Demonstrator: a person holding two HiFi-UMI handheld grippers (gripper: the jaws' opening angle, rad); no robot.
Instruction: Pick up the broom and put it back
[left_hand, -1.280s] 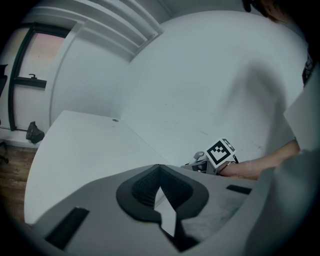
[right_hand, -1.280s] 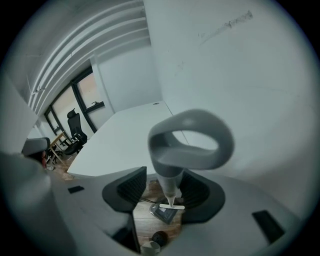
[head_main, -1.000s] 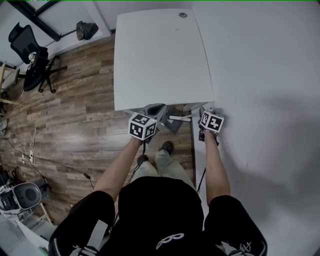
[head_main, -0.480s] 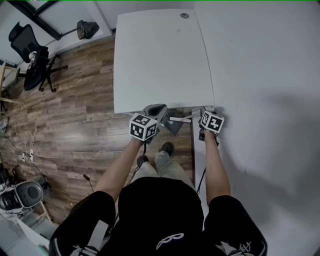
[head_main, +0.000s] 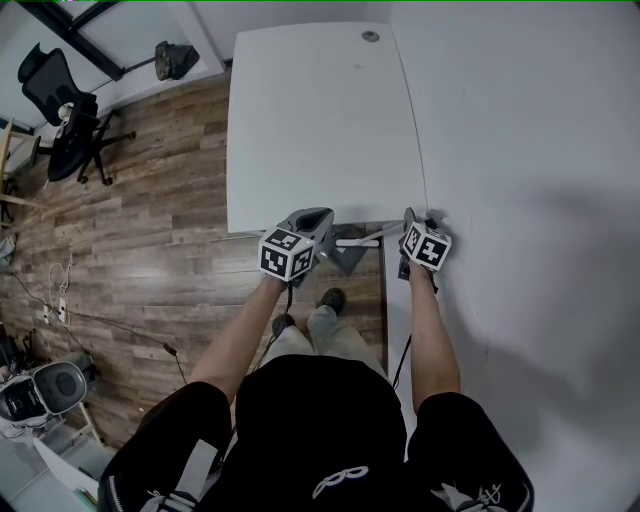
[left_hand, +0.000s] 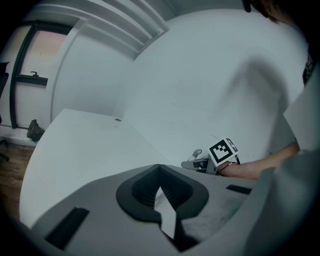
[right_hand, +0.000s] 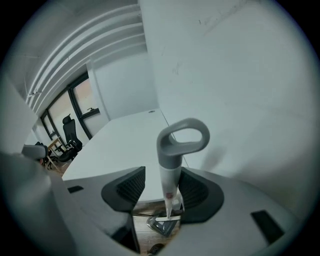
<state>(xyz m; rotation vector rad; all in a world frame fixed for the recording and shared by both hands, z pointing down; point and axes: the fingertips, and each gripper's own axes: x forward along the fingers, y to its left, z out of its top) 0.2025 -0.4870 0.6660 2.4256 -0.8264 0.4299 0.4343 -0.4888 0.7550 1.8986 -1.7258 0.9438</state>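
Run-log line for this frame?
step: pre-grasp | right gripper: open, broom handle between jaws, unclamped | left gripper: shut, empty | site: table edge by wall

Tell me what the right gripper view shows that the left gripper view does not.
Only the right gripper view: the white broom with a grey loop handle standing between the right gripper's jaws, and a black office chair. Only the left gripper view: that gripper's marker cube, from outside. Both: the white table and the white wall.
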